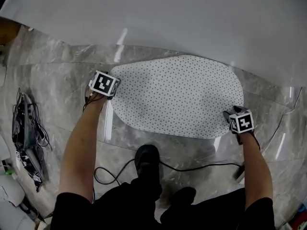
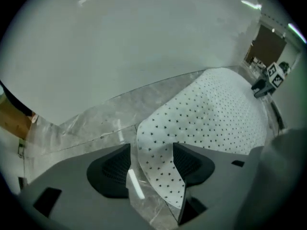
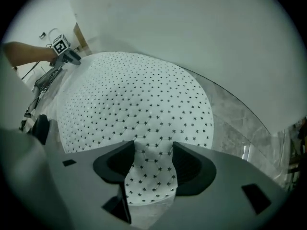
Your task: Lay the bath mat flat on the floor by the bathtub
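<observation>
A white oval bath mat (image 1: 177, 97) dotted with small dark stars lies spread on the grey marble floor, close to the white bathtub wall (image 1: 168, 18). My left gripper (image 1: 111, 91) points down at the mat's left end. In the left gripper view its jaws (image 2: 151, 162) stand wide, with a raised corner of the mat (image 2: 158, 166) between them and bare floor showing beside the left pad. My right gripper (image 1: 234, 118) points down at the mat's right end. Its jaws (image 3: 152, 162) are also wide, and the mat's edge (image 3: 151, 176) lies between them.
A bundle of cables and gear (image 1: 26, 133) lies on the floor at the far left. A black cable (image 1: 192, 166) runs across the floor by the person's shoes (image 1: 146, 159). A brown box (image 2: 12, 121) stands at the left by the tub.
</observation>
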